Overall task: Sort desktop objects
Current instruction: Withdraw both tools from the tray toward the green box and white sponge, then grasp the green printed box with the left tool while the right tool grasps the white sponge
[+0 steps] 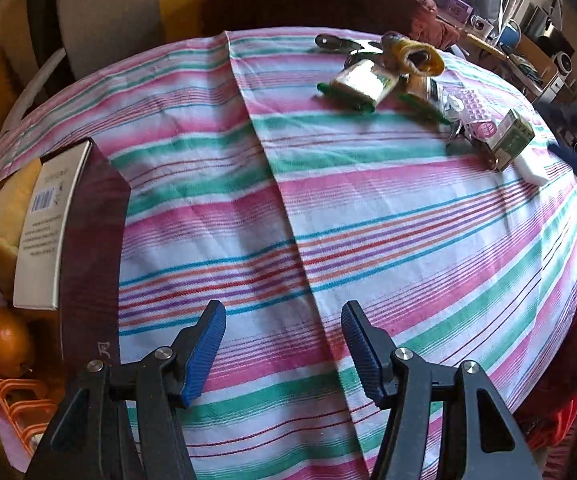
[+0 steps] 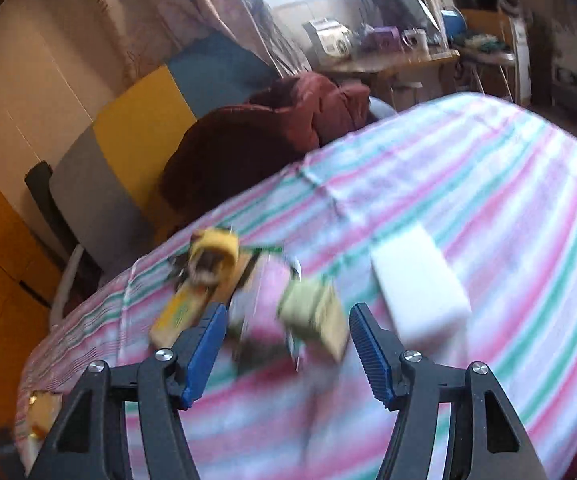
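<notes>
A striped cloth (image 1: 328, 216) in pink, green and white covers the table, with a fold running down its middle. Behind it stand a chair (image 2: 88, 184) with grey, yellow and blue panels, a dark red coat (image 2: 272, 128), a curtained window and a cluttered desk (image 2: 408, 60).

The things to sort lie in a heap (image 1: 408, 80) at the far right of the cloth: a yellow ring, green-edged packets, a pink blister pack, a small green-printed carton (image 1: 512, 140) and a white block (image 1: 536, 164) just beside it. A dark box (image 1: 76, 240) stands at the left edge; its white side carries a barcode and small print too fine to read. Beyond that edge sit an orange (image 1: 4, 340) and an orange rack.

The left gripper (image 1: 284, 352) hangs spread over bare cloth, nothing between its jaws, with wide clear cloth ahead. The right gripper (image 2: 284, 352) is likewise spread and empty, close over the blurred heap, the carton (image 2: 316, 316) and white block (image 2: 420, 284) just ahead.
</notes>
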Available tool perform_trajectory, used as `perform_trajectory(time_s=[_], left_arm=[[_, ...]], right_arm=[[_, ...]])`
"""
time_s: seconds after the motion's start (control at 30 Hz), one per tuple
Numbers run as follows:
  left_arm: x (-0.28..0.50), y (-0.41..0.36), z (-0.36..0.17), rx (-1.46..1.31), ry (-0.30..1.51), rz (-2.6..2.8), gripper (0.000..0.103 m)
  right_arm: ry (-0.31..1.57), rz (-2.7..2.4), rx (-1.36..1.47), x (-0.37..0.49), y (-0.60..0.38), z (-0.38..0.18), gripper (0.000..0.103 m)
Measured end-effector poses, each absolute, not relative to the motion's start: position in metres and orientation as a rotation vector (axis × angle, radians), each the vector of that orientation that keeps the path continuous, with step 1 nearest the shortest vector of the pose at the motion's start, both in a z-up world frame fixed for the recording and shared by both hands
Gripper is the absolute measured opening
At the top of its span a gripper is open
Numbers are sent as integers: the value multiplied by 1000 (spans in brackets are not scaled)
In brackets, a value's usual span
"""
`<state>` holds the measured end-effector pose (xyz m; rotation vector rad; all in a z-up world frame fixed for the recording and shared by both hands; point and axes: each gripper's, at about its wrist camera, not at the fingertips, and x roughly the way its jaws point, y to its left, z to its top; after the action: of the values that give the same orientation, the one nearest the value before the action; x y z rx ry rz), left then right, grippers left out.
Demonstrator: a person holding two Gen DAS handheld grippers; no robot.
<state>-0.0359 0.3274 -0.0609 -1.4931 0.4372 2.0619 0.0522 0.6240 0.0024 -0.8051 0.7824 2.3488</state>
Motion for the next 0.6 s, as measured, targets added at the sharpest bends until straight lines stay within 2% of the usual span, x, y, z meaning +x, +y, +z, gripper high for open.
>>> perform_trajectory(time_s=[0.2, 0.4, 0.5, 0.6], left_arm=[[-32, 329, -62, -1500, 443, 2048, 61], [-28, 334, -62, -1496, 431, 2031, 61], [-23, 339, -62, -1480, 430, 2020, 61], [-17, 344, -63, -1467, 434, 2006, 61]], right_arm=[[763, 2384, -929, 27, 635, -20, 65], [805, 2558, -994, 72, 582, -41, 70], [785, 2530, -918, 103, 573, -46, 70], [670, 2411, -811, 117, 590, -41, 70]])
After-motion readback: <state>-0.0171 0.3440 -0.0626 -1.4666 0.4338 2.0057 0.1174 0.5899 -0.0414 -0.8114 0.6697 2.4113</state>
